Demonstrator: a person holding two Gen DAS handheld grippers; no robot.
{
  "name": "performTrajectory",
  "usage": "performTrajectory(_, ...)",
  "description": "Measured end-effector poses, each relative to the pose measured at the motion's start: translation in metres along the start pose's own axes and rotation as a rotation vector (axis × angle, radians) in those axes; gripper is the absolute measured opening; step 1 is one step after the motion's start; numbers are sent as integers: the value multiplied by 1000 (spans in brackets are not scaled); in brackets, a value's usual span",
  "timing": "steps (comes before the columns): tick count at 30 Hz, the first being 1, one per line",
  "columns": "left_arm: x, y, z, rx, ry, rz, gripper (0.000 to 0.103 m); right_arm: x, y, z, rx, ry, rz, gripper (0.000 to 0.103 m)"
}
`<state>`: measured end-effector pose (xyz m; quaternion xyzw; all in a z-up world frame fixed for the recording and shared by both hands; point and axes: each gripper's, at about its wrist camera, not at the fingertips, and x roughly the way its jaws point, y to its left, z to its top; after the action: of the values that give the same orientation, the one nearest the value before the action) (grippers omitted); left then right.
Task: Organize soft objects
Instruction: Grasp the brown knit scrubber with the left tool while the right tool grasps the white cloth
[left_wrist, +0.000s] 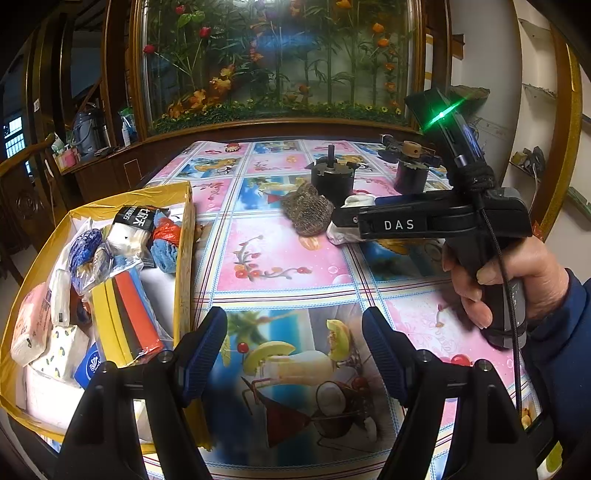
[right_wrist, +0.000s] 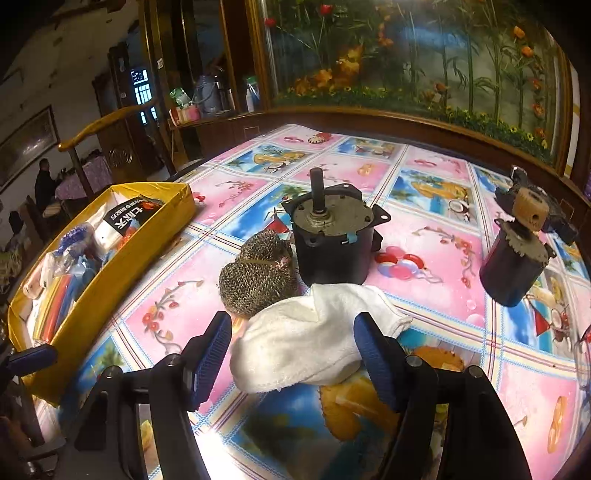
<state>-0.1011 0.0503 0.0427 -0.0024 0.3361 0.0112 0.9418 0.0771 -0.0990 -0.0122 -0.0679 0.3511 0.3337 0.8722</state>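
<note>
From where I sit, the yellow box (left_wrist: 183, 258) is my landmark: it is already packed with sponges, tissue packs and bagged cloths. The white cloth (right_wrist: 306, 339) I'm after lies on the table (left_wrist: 280, 254) well to the right of the box, touching the brown knitted pouch (right_wrist: 258, 288) and just in front of the nearer black motor (right_wrist: 332, 240).

I judge the cloth light, limp and compressible. It will sag, so I'd bite into the thick folded middle, not a loose corner. The knitted pouch should squash the same way; the motors look rigid and heavy and are not my concern.

My right gripper (right_wrist: 291, 354) has its fingers spread either side of the cloth, the right pad (right_wrist: 373, 354) touching its edge, the left pad clear: no pinch yet. My left gripper (left_wrist: 295, 354) hangs spread over bare table beside the box, holding nothing.

The left view alone shows the box's contents and the hand (left_wrist: 517, 280) on the right tool; the right view alone shows the cloth's folds and the second motor (right_wrist: 513, 266) whole.
</note>
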Motion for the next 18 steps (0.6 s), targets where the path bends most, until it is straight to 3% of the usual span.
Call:
performTrajectory(1, 0, 0, 0, 0, 2, 0, 75, 3, -1, -1, 7, 24, 0, 54)
performTrajectory(4, 2, 0, 0, -2, 10, -1, 75, 10, -2, -5, 18, 68, -27, 44)
performTrajectory(6, 3, 0, 0, -4, 16, 1, 75, 8, -1, -6, 22, 64, -34, 39)
performTrajectory(10, 9, 0, 1, -12, 41, 9, 75, 1, -3, -6, 57, 60, -55, 18)
performTrajectory(18, 14, 1, 4, -26, 66, 37, 75, -30, -7, -4, 107, -13, -40, 15)
